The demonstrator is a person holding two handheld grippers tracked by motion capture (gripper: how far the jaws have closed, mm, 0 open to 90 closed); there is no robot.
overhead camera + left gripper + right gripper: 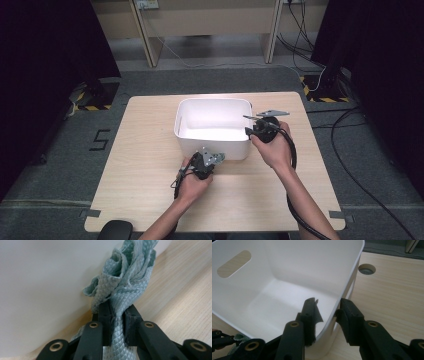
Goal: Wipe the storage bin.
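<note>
The worktop (pixel 150 150) is one pale wooden slab, and one white bin (pixel 212 127) stands on it near the middle. In the high view my two claws sit at the bin's near side: my left claw (pixel 202 161) against the near wall, my right claw (pixel 251 131) at the near right corner.

In the right gripper view my right claw (pixel 325 315) straddles the bin's wall (pixel 342 290) at that corner, one jaw inside the bin and the other outside; the jaws are set on the wall, gripping it.

In the left gripper view my left claw (pixel 117 317) is closed tight on one pale blue-green cloth (pixel 125 282), quilted in texture. The cloth runs up between the jaws, bunches out past the tips, and lies right against the bin's outer wall (pixel 37 290), just above the worktop.
</note>
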